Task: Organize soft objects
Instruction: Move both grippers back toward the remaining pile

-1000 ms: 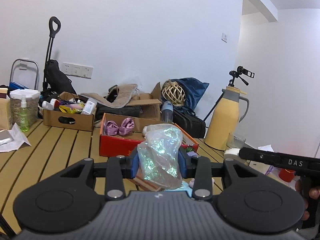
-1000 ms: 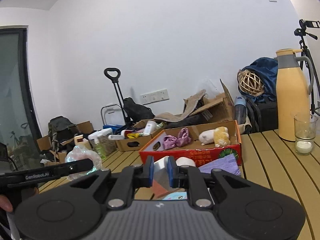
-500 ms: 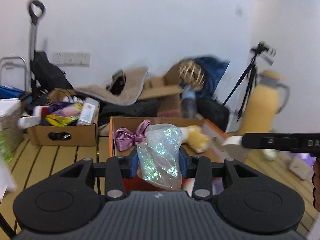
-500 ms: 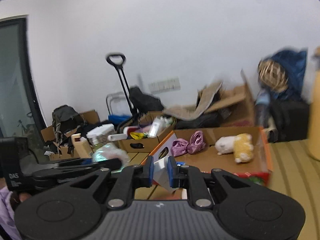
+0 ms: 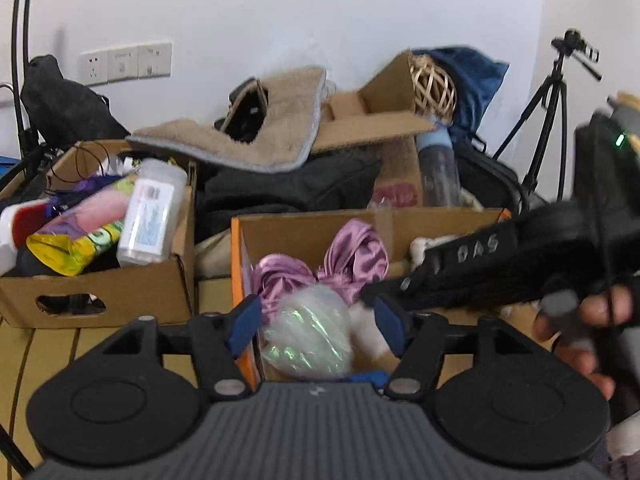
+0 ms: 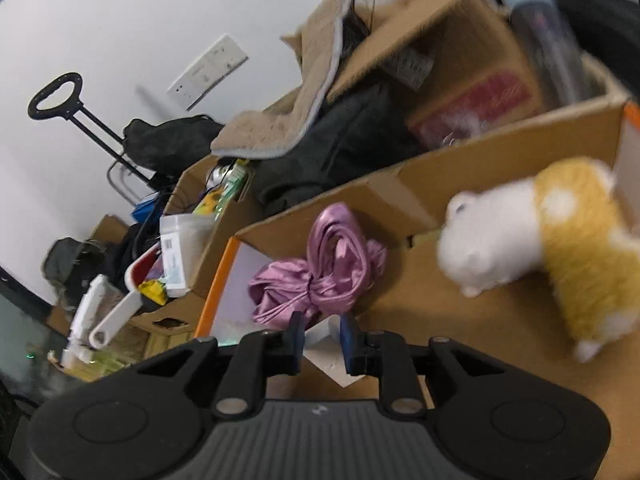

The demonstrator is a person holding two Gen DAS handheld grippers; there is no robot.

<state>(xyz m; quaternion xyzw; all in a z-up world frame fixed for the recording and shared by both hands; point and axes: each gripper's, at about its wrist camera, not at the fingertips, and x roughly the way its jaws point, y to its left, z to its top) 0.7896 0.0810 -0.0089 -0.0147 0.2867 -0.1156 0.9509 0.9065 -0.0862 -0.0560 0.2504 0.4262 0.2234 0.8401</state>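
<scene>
My left gripper [image 5: 316, 322] is open over the orange-rimmed cardboard box [image 5: 240, 248]. The iridescent plastic bag [image 5: 308, 338] lies loose between its fingers, inside the box. A purple satin cloth [image 5: 324, 268] sits behind it, also in the right wrist view [image 6: 320, 272]. My right gripper [image 6: 322, 340] is shut on a white soft piece [image 6: 326, 342] and reaches into the same box [image 6: 400, 184] from the right. A white and yellow plush toy [image 6: 540, 236] lies in the box at right. The right gripper's body crosses the left wrist view [image 5: 500, 264].
A brown box of bottles and packets [image 5: 96, 236] stands to the left of the orange box. Behind are a beige fleece mat [image 5: 256, 136], black bags, an open carton [image 5: 376, 128], a wicker ball [image 5: 434, 84] and a tripod [image 5: 552, 100].
Both grippers have moved forward and down into the orange box. The left gripper has opened and let go of the iridescent bag. The right gripper has tilted.
</scene>
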